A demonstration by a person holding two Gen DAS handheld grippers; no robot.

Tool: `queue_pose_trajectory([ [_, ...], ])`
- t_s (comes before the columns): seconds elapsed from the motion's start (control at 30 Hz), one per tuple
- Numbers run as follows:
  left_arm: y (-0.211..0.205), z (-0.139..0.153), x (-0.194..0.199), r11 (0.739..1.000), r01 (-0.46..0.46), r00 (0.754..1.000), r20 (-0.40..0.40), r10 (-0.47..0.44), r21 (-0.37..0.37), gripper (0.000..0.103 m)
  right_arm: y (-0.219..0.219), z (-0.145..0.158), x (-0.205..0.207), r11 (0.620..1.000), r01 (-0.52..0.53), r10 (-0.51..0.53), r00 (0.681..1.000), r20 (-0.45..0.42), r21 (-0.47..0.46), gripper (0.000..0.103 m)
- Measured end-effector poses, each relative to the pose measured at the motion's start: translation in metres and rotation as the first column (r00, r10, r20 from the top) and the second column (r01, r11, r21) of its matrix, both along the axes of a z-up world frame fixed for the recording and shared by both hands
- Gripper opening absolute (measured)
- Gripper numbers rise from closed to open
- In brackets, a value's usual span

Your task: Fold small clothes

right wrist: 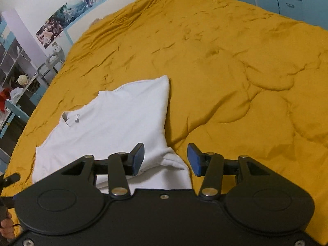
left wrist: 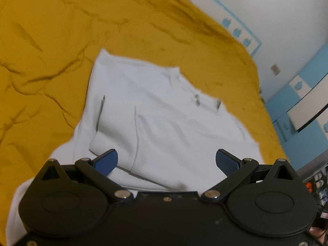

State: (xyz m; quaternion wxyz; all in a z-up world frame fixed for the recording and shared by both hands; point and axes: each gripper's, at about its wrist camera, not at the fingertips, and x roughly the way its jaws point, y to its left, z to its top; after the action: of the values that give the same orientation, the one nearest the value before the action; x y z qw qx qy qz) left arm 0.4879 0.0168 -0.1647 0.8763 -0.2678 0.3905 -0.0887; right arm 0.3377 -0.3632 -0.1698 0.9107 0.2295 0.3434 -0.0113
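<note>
A white T-shirt (left wrist: 164,110) lies partly folded on the mustard-yellow bedspread (left wrist: 51,41), with one side flap turned over its middle and the collar toward the right. My left gripper (left wrist: 166,161) hovers over the shirt's near part, its blue pads spread wide with nothing pressed between them. In the right wrist view the same T-shirt (right wrist: 114,119) lies at lower left on the bedspread (right wrist: 225,61). My right gripper (right wrist: 166,157) stands open over the shirt's near right corner. The cloth lies below the gap and neither pad presses on it.
Wrinkled bedspread stretches far around the shirt. A white wall with a blue apple border (left wrist: 237,31) and blue drawers (left wrist: 297,102) bound the bed on one side. Shelves and a blue chair (right wrist: 14,110) stand on the other. A hand (right wrist: 6,227) shows at the lower left edge.
</note>
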Motion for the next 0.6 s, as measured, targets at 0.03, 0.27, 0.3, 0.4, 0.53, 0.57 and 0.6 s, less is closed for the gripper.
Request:
queue_pose_trajectory([
  [0.03,-0.001,-0.004,0.004,1.0,-0.015,1.0,-0.025,0.016,0.018,0.103,0.003,-0.002,0.004,1.0,-0.017,0.017,1.0,0.001,-0.002,0.049],
  [0.27,0.005,-0.013,0.006,0.998,-0.024,0.996,-0.08,0.029,0.063,0.103,0.014,-0.018,0.011,0.988,-0.003,-0.006,0.998,-0.059,-0.152,0.048],
  [0.3,0.007,-0.006,0.001,0.997,-0.026,0.996,-0.08,0.031,0.066,0.103,0.013,-0.016,0.008,0.989,0.0,-0.009,0.998,-0.062,-0.146,0.049],
  [0.4,0.018,0.019,-0.018,0.998,-0.013,0.999,-0.044,0.016,0.068,0.103,0.012,0.001,-0.01,0.994,-0.015,0.009,0.998,-0.056,-0.111,0.05],
  [0.53,0.042,0.058,-0.07,0.994,0.015,1.0,0.016,-0.017,0.109,0.103,0.018,0.036,-0.056,0.993,-0.088,0.089,0.996,0.008,-0.083,0.054],
  [0.57,0.048,0.066,-0.086,0.993,0.022,0.999,0.028,-0.025,0.116,0.103,0.02,0.044,-0.068,0.991,-0.104,0.106,0.994,0.02,-0.082,0.057],
  [0.6,0.054,0.074,-0.104,0.992,0.032,0.998,0.042,-0.037,0.126,0.103,0.022,0.05,-0.081,0.99,-0.117,0.12,0.992,0.032,-0.079,0.058],
])
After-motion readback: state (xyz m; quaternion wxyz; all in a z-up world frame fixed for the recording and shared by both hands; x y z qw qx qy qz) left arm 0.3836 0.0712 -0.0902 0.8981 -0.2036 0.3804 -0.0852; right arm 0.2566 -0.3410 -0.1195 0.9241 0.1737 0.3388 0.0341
